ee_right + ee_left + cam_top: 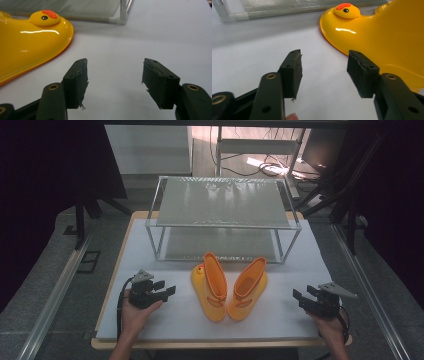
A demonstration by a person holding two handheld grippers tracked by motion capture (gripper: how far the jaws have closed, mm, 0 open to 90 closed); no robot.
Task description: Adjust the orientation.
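Yellow rubber boots, a glossy pair with orange lining, are seen lying on the white-covered desk (165, 320), roughly midway between its left and right edges and nearer the near edge than the far one. The left boot (210, 287) and the right boot (247, 290) lie on their sides with soles toward the near edge, touching or nearly touching there and spreading apart toward their open tops. A small duck head with an orange comb is noted on each toe, visible in the left gripper view (345, 10) and in the right gripper view (45, 17).

A two-tier rack of clear tubes with grey mesh shelves (222, 202) is placed behind the boots, toward the far edge of the desk; its front rail stands just beyond the boot tops.

The left tongs (169, 292) are held by the left hand (135, 312) near the left edge of the desk, pointing toward the left boot. The jaws are spread wide apart with nothing between them; the boot's side lies just beyond the right-hand pad (362, 72) in the left gripper view, whether touching cannot be told.

The right tongs (299, 297) are held by the right hand (330, 325) near the right edge, near the near right corner. The jaws are likewise apart and empty, over bare white covering, well clear of the right boot.
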